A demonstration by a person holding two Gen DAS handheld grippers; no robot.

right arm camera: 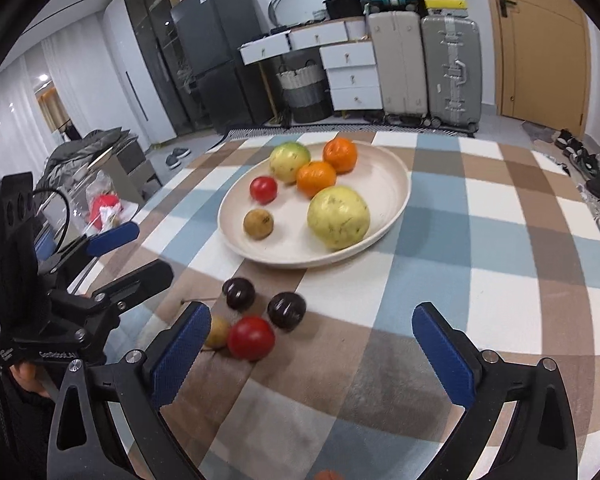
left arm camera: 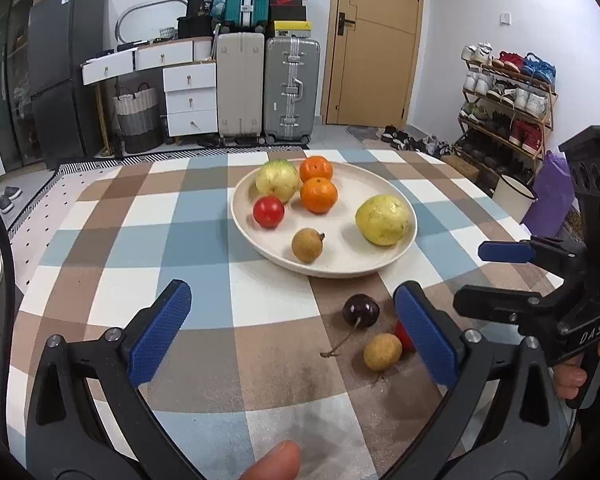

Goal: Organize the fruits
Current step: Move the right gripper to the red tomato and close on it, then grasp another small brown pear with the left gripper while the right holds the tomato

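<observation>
1. The plate (right arm camera: 396, 188) held six fruits: two guavas (right arm camera: 338, 217), two oranges (right arm camera: 316, 178), one tomato (right arm camera: 263, 189), one longan (right arm camera: 258, 223).
2. Four lay on the tabletop (right arm camera: 500, 248): two cherries (right arm camera: 286, 309), one tomato (right arm camera: 251, 337), one longan (left arm camera: 382, 351).
3. My left gripper (left arm camera: 292, 332) and right gripper (right arm camera: 312, 356) had fingers spread wide, empty.

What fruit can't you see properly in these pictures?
- Left wrist view: small red fruit on the cloth, mostly hidden behind the left tool's blue finger.
- Right wrist view: small tan round fruit, partly hidden behind the right tool's blue finger.
- Right wrist view: an orange thing, cut off by the bottom edge.
</observation>
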